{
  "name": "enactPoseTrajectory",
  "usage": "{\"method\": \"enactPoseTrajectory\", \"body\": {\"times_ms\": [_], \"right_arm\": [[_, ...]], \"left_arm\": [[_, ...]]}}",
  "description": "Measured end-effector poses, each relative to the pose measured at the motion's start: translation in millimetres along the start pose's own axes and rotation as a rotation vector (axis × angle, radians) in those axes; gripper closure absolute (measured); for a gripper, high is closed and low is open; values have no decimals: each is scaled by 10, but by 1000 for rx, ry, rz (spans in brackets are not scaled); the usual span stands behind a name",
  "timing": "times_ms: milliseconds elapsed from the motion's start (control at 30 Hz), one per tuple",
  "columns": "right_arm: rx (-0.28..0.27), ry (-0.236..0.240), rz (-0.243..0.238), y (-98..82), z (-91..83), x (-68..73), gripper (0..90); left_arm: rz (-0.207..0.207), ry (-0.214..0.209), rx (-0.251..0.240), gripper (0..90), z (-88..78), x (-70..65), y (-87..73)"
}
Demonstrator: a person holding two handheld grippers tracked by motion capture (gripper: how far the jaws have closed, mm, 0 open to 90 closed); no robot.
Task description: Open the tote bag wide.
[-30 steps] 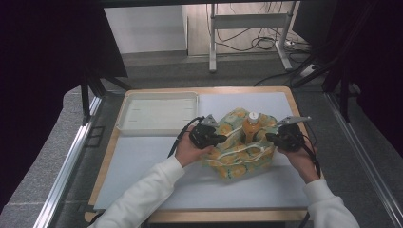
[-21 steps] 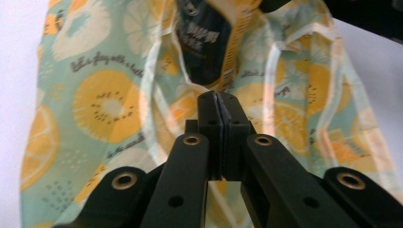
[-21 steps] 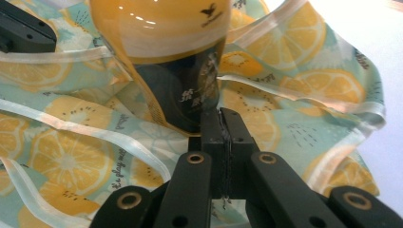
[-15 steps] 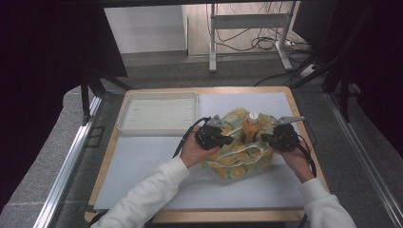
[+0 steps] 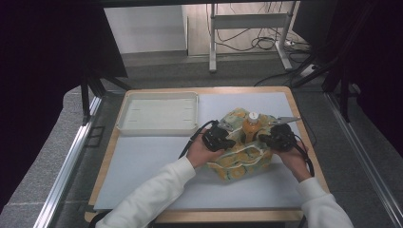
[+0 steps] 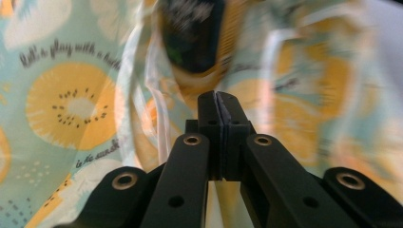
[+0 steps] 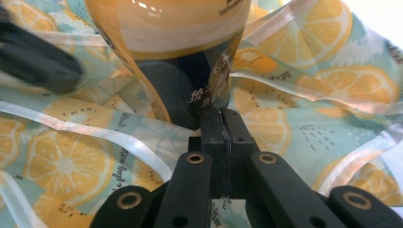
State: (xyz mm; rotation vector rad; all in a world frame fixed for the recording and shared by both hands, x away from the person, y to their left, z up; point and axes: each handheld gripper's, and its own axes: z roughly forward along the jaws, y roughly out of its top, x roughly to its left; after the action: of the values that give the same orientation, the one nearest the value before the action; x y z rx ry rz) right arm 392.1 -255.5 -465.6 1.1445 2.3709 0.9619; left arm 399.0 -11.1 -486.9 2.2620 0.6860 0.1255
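A soft bag (image 5: 240,164) printed with orange and kiwi slices lies on the white mat, and an orange juice bottle (image 5: 252,124) with a white cap stands upright in it. My left gripper (image 5: 231,141) is at the bag's left side, with its jaws shut on the bag's fabric (image 6: 71,104) just in front of the blurred bottle (image 6: 192,38). My right gripper (image 5: 262,138) is at the bag's right side. In the right gripper view the right gripper (image 7: 221,114) pinches a thin edge of the bag (image 7: 304,109) at the foot of the bottle (image 7: 166,28).
An empty white tray (image 5: 159,127) stands at the back left of the wooden board (image 5: 107,164). The white mat (image 5: 142,161) covers most of the board. Metal rails run along both sides of the table, and cables and a stand lie on the floor beyond.
My left gripper has moved right, toward the bottle, drawing the bag's left side in with it. The right gripper has stayed in place.
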Motion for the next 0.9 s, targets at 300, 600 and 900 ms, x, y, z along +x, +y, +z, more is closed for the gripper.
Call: {"method": "enactPoseTrajectory", "body": {"times_ms": [300,600,900], "right_arm": [[46,10,6,-95,110,13,888],[68,9,19,-244,62,14,889],[78,12,16,-411,-60,51,888]], "left_arm": [[-38,49,38,896,258,193,51],[-64,72,37,896,325,316,88],[-104,97,37,896,427,441,41]]}}
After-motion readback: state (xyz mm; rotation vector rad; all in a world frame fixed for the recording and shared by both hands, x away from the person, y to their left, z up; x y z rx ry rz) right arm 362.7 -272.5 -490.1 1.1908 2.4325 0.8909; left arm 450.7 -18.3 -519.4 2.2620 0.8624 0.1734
